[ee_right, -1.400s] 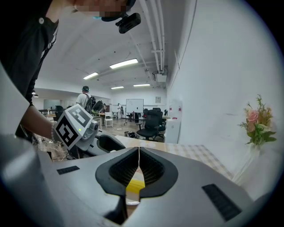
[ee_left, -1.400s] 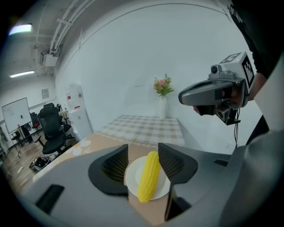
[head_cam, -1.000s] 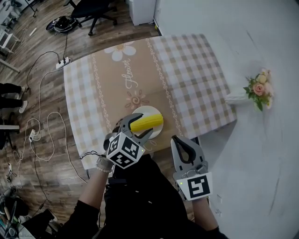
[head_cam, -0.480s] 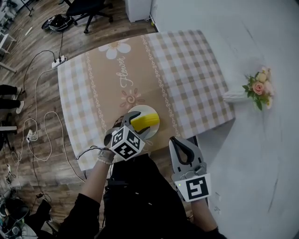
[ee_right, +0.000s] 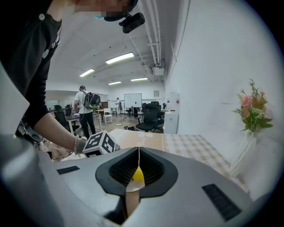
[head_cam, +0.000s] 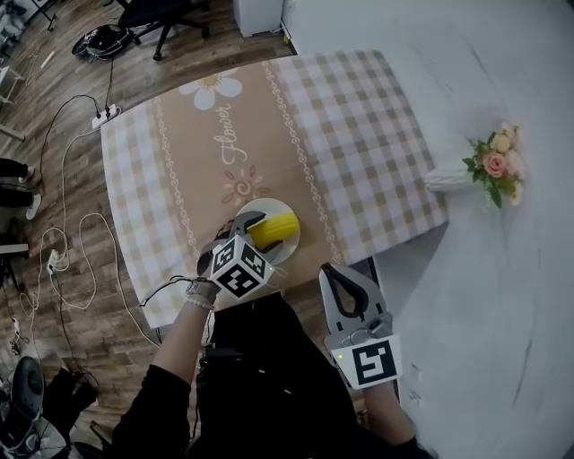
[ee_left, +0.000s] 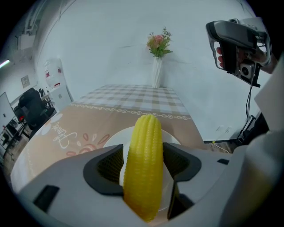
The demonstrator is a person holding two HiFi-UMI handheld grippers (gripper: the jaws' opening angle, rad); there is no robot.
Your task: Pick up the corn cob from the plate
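Note:
A yellow corn cob [head_cam: 278,227] lies on a small white plate [head_cam: 289,252] near the front edge of the table. My left gripper [head_cam: 266,237] stands open astride the cob. In the left gripper view the corn cob [ee_left: 144,164] runs lengthwise between the two dark pads [ee_left: 110,165], with a strip of plate [ee_left: 112,141] showing on its left side. My right gripper [head_cam: 336,270] hangs shut off the table's front edge, holding nothing. Through its closed tips [ee_right: 138,166] a sliver of yellow shows.
The table [head_cam: 350,134] wears a checked cloth with a brown flowered runner. A white vase of pink flowers [head_cam: 484,170] stands on the white floor to the right. Cables and a power strip [head_cam: 103,115] lie on the wooden floor at left, an office chair [head_cam: 152,13] beyond.
My left gripper has dropped toward the plate and now straddles the cob. The right gripper has kept its place.

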